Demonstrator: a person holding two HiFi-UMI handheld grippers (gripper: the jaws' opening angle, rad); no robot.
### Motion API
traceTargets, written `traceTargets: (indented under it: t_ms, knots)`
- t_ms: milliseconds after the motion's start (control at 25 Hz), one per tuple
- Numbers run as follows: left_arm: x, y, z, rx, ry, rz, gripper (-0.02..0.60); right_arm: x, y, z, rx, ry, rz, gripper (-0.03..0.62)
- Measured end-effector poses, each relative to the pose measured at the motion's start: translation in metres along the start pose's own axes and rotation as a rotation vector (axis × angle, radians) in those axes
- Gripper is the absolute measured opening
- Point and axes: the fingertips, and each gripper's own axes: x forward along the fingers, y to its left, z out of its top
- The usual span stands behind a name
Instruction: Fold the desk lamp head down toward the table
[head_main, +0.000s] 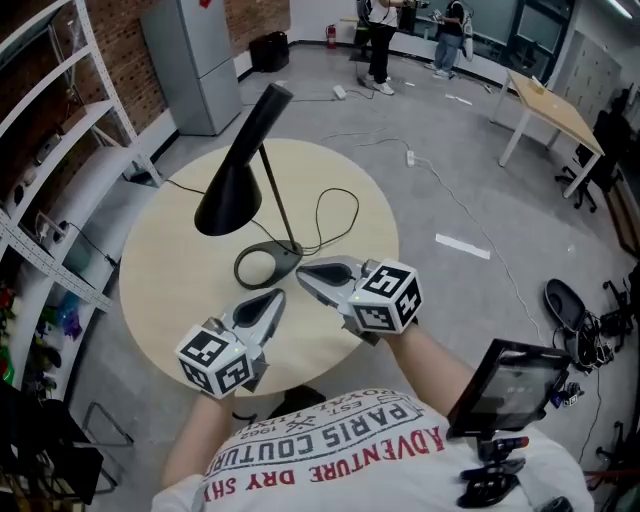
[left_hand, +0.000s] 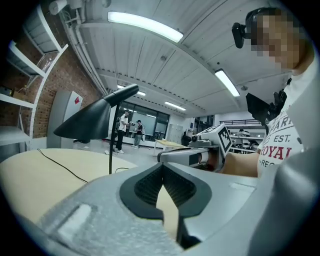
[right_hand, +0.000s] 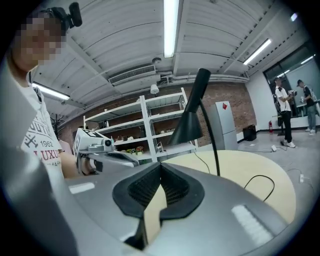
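The left gripper (head_main: 272, 298) and the right gripper (head_main: 305, 272) are both shut and hold nothing. They sit near the desk lamp (head_main: 282, 210) on the round table (head_main: 170, 290). Its black head (head_main: 232, 175) looks light, hard and smooth — I would push it by the thin top end. Shelves (head_main: 45, 130) and grey floor (head_main: 450, 180) lie around.

The person's white shirt (head_main: 330, 440) reads "PARIS COUTUR", "ADVENTURE DRY" and "1962".

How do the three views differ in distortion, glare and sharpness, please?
Head view: sharp, evenly lit, no harsh shadow under the desk lamp. Left gripper view: fisheye bending, dark corners, glaring ceiling tube. Right gripper view: equally curved, ceiling strip blown out.
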Motion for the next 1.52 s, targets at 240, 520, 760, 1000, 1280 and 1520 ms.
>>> traceTargets:
  t_ms: [240,520,760,1000,1280,1520]
  knots:
    - [-0.023,-0.039,-0.018,0.054,0.049,-0.015,0.005,-0.014,0.047,-0.031,-0.046,0.082,0.009,0.006]
    - [-0.086,-0.057,-0.037,0.008,0.052,-0.011,0.004,-0.016,0.116,-0.049,-0.041,0.099,-0.002,0.006]
    - [-0.147,-0.080,-0.049,0.025,0.068,-0.021,0.003,-0.015,0.180,-0.064,-0.083,0.106,-0.038,0.006]
    - [-0.178,-0.101,-0.053,0.056,0.071,-0.053,0.005,-0.018,0.219,-0.070,-0.074,0.073,-0.060,0.006]
    - [-0.180,-0.121,-0.059,0.075,0.077,-0.096,0.003,-0.030,0.233,-0.075,-0.062,0.038,-0.094,0.006]
    - [-0.181,-0.131,-0.062,0.077,0.080,-0.119,0.005,-0.037,0.238,-0.078,-0.060,0.033,-0.115,0.006]
